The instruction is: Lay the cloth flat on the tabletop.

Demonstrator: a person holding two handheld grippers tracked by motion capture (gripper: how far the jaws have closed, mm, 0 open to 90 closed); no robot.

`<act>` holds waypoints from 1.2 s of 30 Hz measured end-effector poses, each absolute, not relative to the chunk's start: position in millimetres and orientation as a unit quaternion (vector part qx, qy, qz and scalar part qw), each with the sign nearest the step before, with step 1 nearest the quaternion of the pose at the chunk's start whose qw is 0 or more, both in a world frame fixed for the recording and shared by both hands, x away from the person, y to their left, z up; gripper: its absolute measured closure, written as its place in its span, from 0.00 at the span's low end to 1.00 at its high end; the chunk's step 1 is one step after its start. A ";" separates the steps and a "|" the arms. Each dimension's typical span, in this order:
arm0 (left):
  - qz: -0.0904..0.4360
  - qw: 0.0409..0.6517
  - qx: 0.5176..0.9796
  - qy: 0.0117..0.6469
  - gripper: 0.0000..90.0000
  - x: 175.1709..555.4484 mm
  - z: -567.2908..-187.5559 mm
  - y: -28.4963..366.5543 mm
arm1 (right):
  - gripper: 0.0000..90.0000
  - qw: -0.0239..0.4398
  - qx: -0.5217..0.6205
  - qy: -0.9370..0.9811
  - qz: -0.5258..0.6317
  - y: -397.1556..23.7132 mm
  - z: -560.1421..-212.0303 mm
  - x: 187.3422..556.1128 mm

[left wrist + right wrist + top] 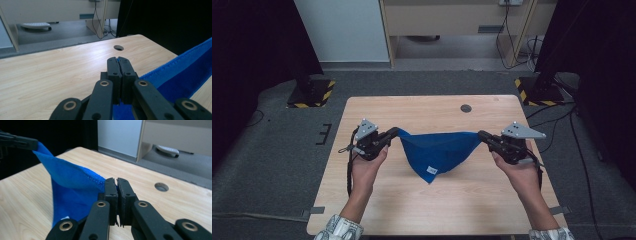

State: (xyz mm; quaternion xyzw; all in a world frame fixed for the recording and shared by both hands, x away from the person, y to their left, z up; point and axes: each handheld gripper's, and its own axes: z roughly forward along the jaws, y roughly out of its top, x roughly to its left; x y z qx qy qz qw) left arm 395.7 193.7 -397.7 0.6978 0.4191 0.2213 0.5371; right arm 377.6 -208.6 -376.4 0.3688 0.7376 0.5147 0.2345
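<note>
Clearly both grippers are clamped on corners of the cloth (438, 150): left gripper (395, 133) at mid-left, right gripper (482, 134) at mid-right, cloth sagging between above the table (422, 107). Thin corner bites could slip if pulled tighter. High view alone shows its white tag; gripper views show the pinched hems.

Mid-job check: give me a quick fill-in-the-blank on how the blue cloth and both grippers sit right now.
1. The blue cloth is stretched between the left gripper and the right gripper, each shut on one ____ of it.
2. The cloth's top edge is pulled taut while its middle hangs down in a ____.
3. A small ____ tag shows near its lowest tip.
4. The round hole lies in the ____.

Missing words: corner; point; white; table
</note>
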 end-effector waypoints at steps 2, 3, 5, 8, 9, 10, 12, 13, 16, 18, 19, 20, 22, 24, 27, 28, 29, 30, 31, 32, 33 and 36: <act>0.224 0.538 0.700 0.413 0.98 393.6 -390.7 192.9 | 0.97 0.238 0.362 0.739 0.516 -207.4 -367.9 373.2; 0.225 0.538 0.702 0.410 0.98 393.3 -387.5 192.2 | 0.97 0.239 0.358 0.741 0.516 -207.0 -364.1 372.0; 0.226 0.536 0.705 0.405 0.98 395.7 -382.2 189.6 | 0.97 0.241 0.357 0.741 0.515 -206.5 -358.5 372.5; 0.224 0.524 0.712 0.410 0.98 406.3 -382.0 186.5 | 0.96 0.243 0.364 0.742 0.508 -208.1 -360.1 383.6; 0.219 0.522 0.712 0.416 0.98 411.1 -383.8 186.1 | 0.96 0.242 0.366 0.742 0.506 -208.7 -362.4 387.7; 0.214 0.520 0.712 0.421 0.98 415.9 -386.2 185.6 | 0.97 0.242 0.371 0.744 0.501 -209.7 -366.2 393.6; 0.214 0.508 0.717 0.427 0.98 424.8 -392.0 183.7 | 0.97 0.240 0.381 0.746 0.491 -212.4 -376.0 406.3; 0.211 0.505 0.718 0.430 0.98 429.8 -395.8 182.3 | 0.97 0.238 0.383 0.746 0.490 -213.0 -379.5 410.5; 0.208 0.495 0.722 0.437 0.98 440.6 -404.4 178.6 | 0.97 0.234 0.393 0.749 0.479 -214.0 -393.5 426.0; 0.205 0.488 0.724 0.443 0.98 448.4 -409.8 176.1 | 0.97 0.232 0.398 0.752 0.472 -214.0 -403.6 436.9; 0.205 0.484 0.726 0.444 0.98 452.4 -412.2 174.9 | 0.97 0.230 0.401 0.752 0.470 -214.0 -406.5 440.1; 0.205 0.481 0.727 0.446 0.98 456.2 -414.2 174.0 | 0.97 0.228 0.403 0.753 0.469 -214.2 -410.2 444.4; 0.203 0.476 0.728 0.450 0.98 463.4 -417.7 172.3 | 0.96 0.226 0.409 0.752 0.465 -215.0 -417.0 452.6; 0.203 0.470 0.730 0.452 0.98 470.2 -420.3 170.2 | 0.96 0.224 0.416 0.753 0.458 -215.9 -423.9 460.5; 0.200 0.462 0.732 0.459 0.98 479.4 -425.8 166.0 | 0.97 0.222 0.422 0.756 0.449 -216.7 -432.2 468.8; 0.199 0.457 0.735 0.460 0.98 482.9 -428.8 164.2 | 0.97 0.222 0.425 0.756 0.446 -216.3 -435.1 471.5; 0.199 0.453 0.736 0.461 0.98 485.8 -431.4 163.0 | 0.97 0.220 0.428 0.757 0.443 -216.0 -438.7 474.8; 0.198 0.450 0.737 0.463 0.98 489.0 -434.2 161.9 | 0.97 0.219 0.429 0.758 0.439 -215.9 -441.7 477.6; 0.196 0.446 0.740 0.464 0.98 491.5 -436.2 161.7 | 0.97 0.217 0.432 0.759 0.436 -215.8 -444.7 480.5; 0.193 0.447 0.737 0.469 0.98 495.4 -440.2 161.1 | 0.97 0.215 0.435 0.759 0.433 -215.8 -447.1 482.8; 0.190 0.443 0.739 0.471 0.98 497.7 -442.4 161.0 | 0.97 0.211 0.439 0.761 0.429 -216.1 -450.9 486.8; 0.184 0.433 0.743 0.475 0.98 506.1 -450.7 159.5 | 0.97 0.206 0.443 0.764 0.420 -215.8 -459.4 494.9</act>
